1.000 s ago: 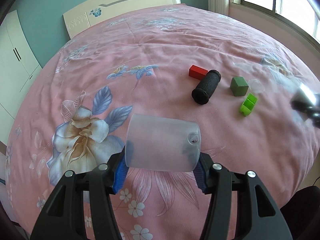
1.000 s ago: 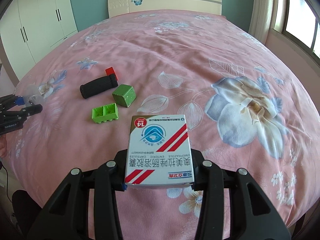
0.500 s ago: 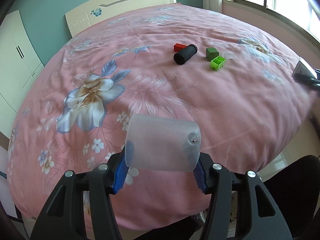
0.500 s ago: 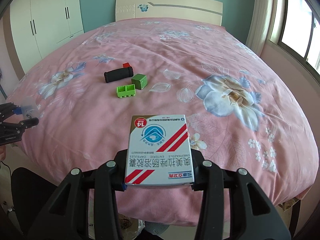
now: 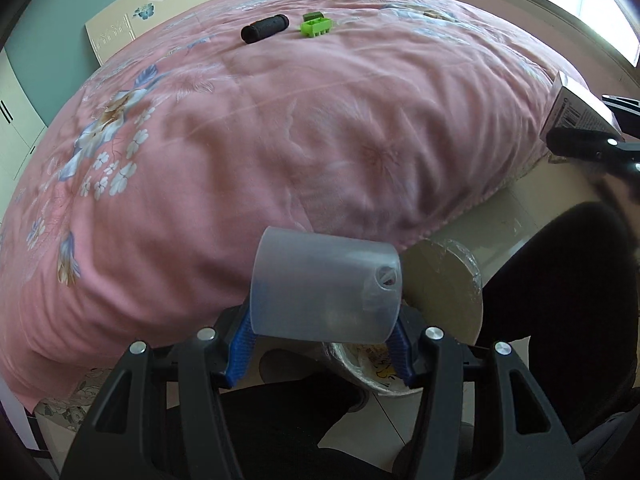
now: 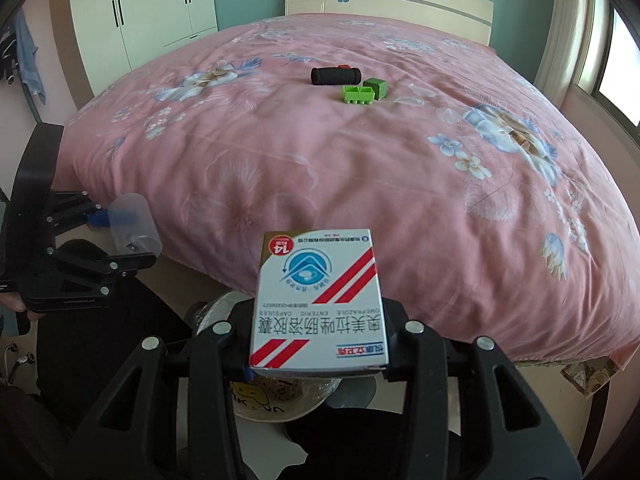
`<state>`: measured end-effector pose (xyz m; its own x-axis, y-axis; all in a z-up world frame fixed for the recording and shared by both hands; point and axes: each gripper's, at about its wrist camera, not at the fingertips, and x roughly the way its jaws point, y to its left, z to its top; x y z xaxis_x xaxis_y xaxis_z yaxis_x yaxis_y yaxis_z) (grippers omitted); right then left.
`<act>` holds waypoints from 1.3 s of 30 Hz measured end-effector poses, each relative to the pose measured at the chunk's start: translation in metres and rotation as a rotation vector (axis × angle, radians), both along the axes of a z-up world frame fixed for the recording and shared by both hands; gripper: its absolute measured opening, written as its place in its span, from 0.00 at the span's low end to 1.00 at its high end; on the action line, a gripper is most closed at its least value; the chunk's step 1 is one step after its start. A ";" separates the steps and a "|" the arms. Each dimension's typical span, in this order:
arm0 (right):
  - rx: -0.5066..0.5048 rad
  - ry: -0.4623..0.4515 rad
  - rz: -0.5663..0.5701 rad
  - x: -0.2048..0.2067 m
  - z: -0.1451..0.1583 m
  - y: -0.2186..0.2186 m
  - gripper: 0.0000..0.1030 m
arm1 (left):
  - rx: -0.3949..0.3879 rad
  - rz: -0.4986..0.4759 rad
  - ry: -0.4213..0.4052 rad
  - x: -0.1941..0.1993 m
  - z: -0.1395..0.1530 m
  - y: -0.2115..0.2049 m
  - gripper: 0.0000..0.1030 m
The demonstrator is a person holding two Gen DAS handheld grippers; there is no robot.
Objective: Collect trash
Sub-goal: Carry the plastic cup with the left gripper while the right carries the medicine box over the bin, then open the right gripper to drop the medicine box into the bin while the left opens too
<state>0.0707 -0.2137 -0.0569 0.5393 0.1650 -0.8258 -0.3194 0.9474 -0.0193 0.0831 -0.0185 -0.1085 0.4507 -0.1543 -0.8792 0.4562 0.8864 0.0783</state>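
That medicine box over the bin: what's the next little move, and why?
Probably open the right hand-held gripper and drop the medicine box. It already sits above the trash bin, whose open mouth shows just beneath it, off the bed.

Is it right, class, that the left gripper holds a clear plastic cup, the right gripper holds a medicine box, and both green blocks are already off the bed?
Not quite. The left gripper does hold the clear plastic cup, and the right gripper the medicine box. But both green blocks lie on the bed, beside the black roller, as the right wrist view shows.
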 end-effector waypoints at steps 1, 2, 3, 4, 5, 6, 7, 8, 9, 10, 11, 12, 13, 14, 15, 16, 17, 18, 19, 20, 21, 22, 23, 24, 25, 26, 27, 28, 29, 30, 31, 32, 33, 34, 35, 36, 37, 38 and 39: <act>-0.005 0.008 0.004 -0.005 -0.006 0.003 0.42 | 0.006 -0.005 0.008 -0.004 -0.007 -0.003 0.56; -0.003 0.023 0.008 -0.010 -0.013 0.005 0.42 | 0.014 -0.011 0.014 -0.008 -0.013 -0.007 0.56; 0.003 0.040 0.016 -0.013 -0.019 0.008 0.42 | 0.016 -0.014 0.024 -0.011 -0.019 -0.010 0.56; 0.004 0.051 0.021 -0.017 -0.026 0.011 0.42 | 0.013 -0.019 0.039 -0.014 -0.026 -0.013 0.56; 0.007 0.068 0.023 -0.021 -0.033 0.013 0.42 | 0.013 -0.022 0.057 -0.016 -0.032 -0.015 0.56; 0.015 0.086 0.031 -0.023 -0.040 0.016 0.42 | 0.017 -0.025 0.069 -0.018 -0.038 -0.018 0.56; 0.012 0.101 0.038 -0.025 -0.048 0.019 0.42 | 0.022 -0.027 0.081 -0.020 -0.045 -0.020 0.56; 0.008 0.117 0.044 -0.027 -0.055 0.022 0.42 | 0.024 -0.024 0.094 -0.021 -0.051 -0.021 0.56; 0.013 0.129 0.050 -0.028 -0.061 0.024 0.42 | 0.024 -0.022 0.108 -0.022 -0.057 -0.023 0.56; 0.017 0.143 0.058 -0.029 -0.066 0.027 0.42 | 0.026 -0.022 0.122 -0.023 -0.063 -0.024 0.56; 0.013 0.158 0.069 -0.029 -0.072 0.029 0.42 | 0.027 -0.021 0.133 -0.023 -0.068 -0.025 0.56; 0.009 0.166 0.069 -0.028 -0.077 0.030 0.42 | 0.030 -0.017 0.144 -0.023 -0.074 -0.026 0.56; 0.016 0.176 0.066 -0.028 -0.082 0.031 0.42 | 0.032 -0.015 0.158 -0.023 -0.079 -0.027 0.56; 0.021 0.194 0.074 -0.026 -0.088 0.032 0.42 | 0.031 -0.013 0.171 -0.024 -0.085 -0.026 0.56; 0.022 0.210 0.076 -0.026 -0.094 0.034 0.42 | 0.030 -0.011 0.182 -0.023 -0.089 -0.027 0.56; 0.023 0.220 0.074 -0.025 -0.099 0.035 0.42 | 0.032 -0.010 0.192 -0.022 -0.094 -0.028 0.56; 0.025 0.232 0.085 -0.024 -0.104 0.038 0.42 | 0.032 -0.006 0.204 -0.019 -0.098 -0.028 0.56; 0.020 0.245 0.094 -0.023 -0.109 0.040 0.42 | 0.031 -0.002 0.215 -0.017 -0.102 -0.028 0.56; 0.017 0.250 0.092 -0.022 -0.113 0.042 0.42 | 0.031 0.003 0.225 -0.015 -0.106 -0.029 0.56; 0.018 0.262 0.094 -0.021 -0.117 0.044 0.42 | 0.032 0.004 0.236 -0.014 -0.111 -0.029 0.56; 0.018 0.274 0.105 -0.020 -0.122 0.046 0.42 | 0.035 0.003 0.246 -0.013 -0.115 -0.030 0.56; 0.012 0.281 0.105 -0.018 -0.126 0.048 0.42 | 0.037 0.003 0.254 -0.013 -0.119 -0.031 0.56; 0.004 0.291 0.104 -0.017 -0.131 0.050 0.42 | 0.038 0.001 0.264 -0.013 -0.123 -0.032 0.56; 0.001 0.302 0.111 -0.016 -0.136 0.052 0.42 | 0.040 0.000 0.275 -0.011 -0.128 -0.032 0.56; 0.002 0.310 0.116 -0.014 -0.140 0.054 0.42 | 0.042 -0.001 0.287 -0.010 -0.132 -0.033 0.56; -0.001 0.319 0.115 -0.012 -0.144 0.055 0.42 | 0.042 -0.001 0.298 -0.009 -0.135 -0.034 0.56; -0.008 0.330 0.117 -0.011 -0.149 0.057 0.42 | 0.039 0.000 0.305 -0.008 -0.139 -0.036 0.56; -0.010 0.337 0.120 -0.010 -0.153 0.059 0.42 | 0.039 -0.002 0.317 -0.007 -0.143 -0.037 0.56; -0.008 0.344 0.120 -0.009 -0.156 0.061 0.42 | 0.038 -0.006 0.327 -0.007 -0.147 -0.039 0.56; -0.005 0.349 0.123 -0.008 -0.158 0.063 0.42 | 0.036 -0.008 0.334 -0.004 -0.152 -0.041 0.56; -0.003 0.356 0.128 -0.005 -0.160 0.065 0.42 | 0.034 -0.007 0.343 -0.003 -0.155 -0.042 0.56; -0.005 0.363 0.130 -0.003 -0.163 0.067 0.42 | 0.030 -0.003 0.354 -0.002 -0.159 -0.042 0.56; -0.008 0.367 0.128 -0.002 -0.166 0.068 0.42 | 0.024 -0.002 0.364 -0.001 -0.162 -0.043 0.56; -0.007 0.370 0.131 0.000 -0.169 0.069 0.42 | 0.022 -0.002 0.372 0.001 -0.165 -0.043 0.56; -0.008 0.379 0.138 0.001 -0.172 0.072 0.42 | 0.022 0.002 0.376 0.003 -0.168 -0.042 0.56; -0.011 0.386 0.140 0.002 -0.175 0.073 0.42 | 0.024 0.007 0.381 0.005 -0.171 -0.042 0.56; -0.016 0.389 0.136 0.003 -0.178 0.074 0.42 | 0.022 0.013 0.388 0.007 -0.173 -0.041 0.56; -0.023 0.395 0.137 0.004 -0.180 0.075 0.42 | 0.020 0.020 0.397 0.008 -0.176 -0.040 0.56; -0.024 0.402 0.141 0.004 -0.182 0.076 0.42 | 0.018 0.023 0.405 0.009 -0.179 -0.040 0.56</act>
<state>0.0746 -0.1375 -0.2394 0.1470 0.1922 -0.9703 -0.4323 0.8948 0.1118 0.0918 -0.0589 -0.2874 0.0703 -0.1313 -0.9889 0.4337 0.8967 -0.0882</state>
